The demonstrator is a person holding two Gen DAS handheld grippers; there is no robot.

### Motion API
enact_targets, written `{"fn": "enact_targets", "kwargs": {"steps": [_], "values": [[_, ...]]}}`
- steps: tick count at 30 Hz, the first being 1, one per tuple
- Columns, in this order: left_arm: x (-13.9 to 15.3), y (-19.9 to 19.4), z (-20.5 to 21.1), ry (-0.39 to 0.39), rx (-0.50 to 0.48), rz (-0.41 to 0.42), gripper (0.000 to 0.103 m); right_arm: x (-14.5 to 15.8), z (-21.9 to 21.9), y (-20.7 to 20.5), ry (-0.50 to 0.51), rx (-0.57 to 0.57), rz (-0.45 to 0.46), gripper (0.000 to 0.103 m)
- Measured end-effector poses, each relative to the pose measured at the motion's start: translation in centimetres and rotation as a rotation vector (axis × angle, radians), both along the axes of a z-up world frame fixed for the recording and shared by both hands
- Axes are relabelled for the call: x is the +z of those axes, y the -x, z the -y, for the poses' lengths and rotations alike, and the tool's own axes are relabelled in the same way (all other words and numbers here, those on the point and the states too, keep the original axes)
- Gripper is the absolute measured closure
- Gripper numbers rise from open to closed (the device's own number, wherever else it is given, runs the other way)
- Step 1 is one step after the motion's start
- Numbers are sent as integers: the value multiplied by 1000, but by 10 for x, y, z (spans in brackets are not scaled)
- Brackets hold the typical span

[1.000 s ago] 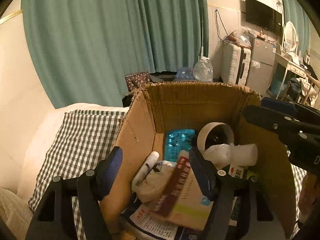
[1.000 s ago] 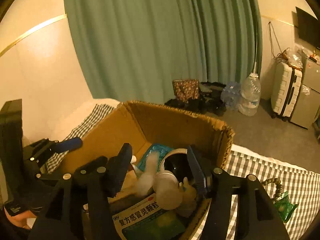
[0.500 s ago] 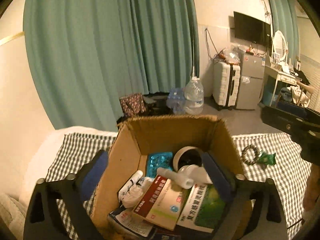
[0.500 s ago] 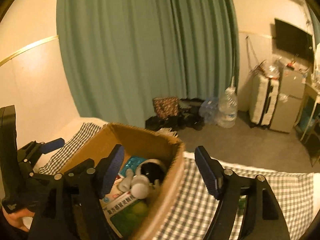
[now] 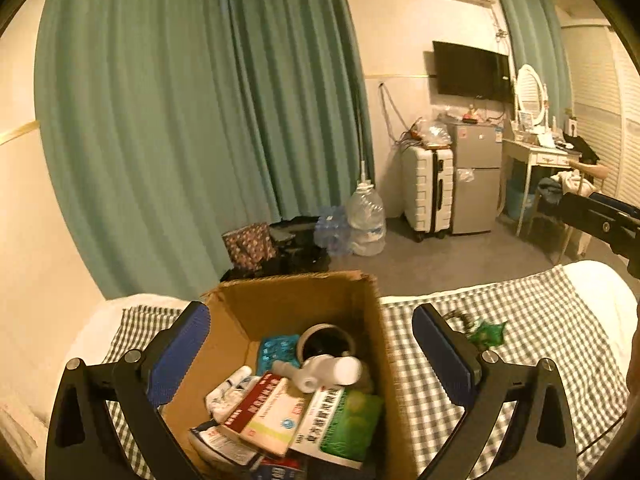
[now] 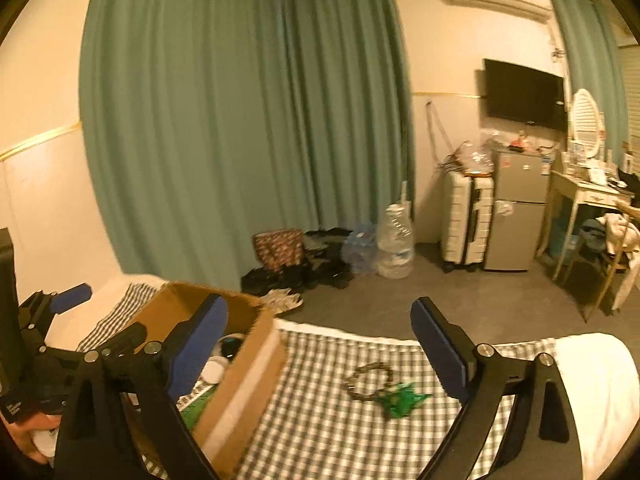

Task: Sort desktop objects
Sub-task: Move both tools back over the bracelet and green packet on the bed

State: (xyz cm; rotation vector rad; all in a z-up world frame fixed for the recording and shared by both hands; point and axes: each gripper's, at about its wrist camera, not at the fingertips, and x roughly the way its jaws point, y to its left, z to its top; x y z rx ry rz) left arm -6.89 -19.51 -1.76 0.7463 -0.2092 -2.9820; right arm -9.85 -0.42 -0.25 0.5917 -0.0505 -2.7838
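Left wrist view: corrugated cardboard box (image 5: 304,312) of glossy cartons; both hand-held grippers, just opening, gape wide, empty.

Teal curtains (image 5: 192,128), wall TV (image 5: 472,70), grey floor (image 6: 460,300)

An open cardboard box (image 5: 372,344) sits upright, packed with medicine boxes (image 5: 276,412); at its 3 o'clock lies a bead bracelet (image 6: 368,378) touching a green packet (image 6: 402,398).

The left wrist view looks from close above, steeply down into the cardboard box (image 5: 296,312) on the bed (image 5: 532,312). The right wrist view faces the checked cloth (image 6: 320,412) beside it. Both share box, cloth and green curtain (image 5: 180,120).
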Motion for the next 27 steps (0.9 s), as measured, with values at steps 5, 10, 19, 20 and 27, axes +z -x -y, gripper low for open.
{"fn": "enact_targets", "kwargs": {"steps": [5, 10, 19, 20, 27], "values": [[8, -7, -22, -45, -40, -13, 0, 11, -38, -15, 7, -63, -30, 0], [13, -11, -36, -141, -107, -16, 0, 15, -68, -25, 3, -106, -34, 0], [6, -9, -75, -137, -135, 10, 0, 9, -113, -25, 11, -147, -8, 0], [5, -7, -79, -132, -134, 15, 0, 7, -119, -25, 14, -152, -3, 0], [-13, -1, -106, -107, -154, 40, 0, -5, -148, -14, 23, -161, 36, 0]]}}
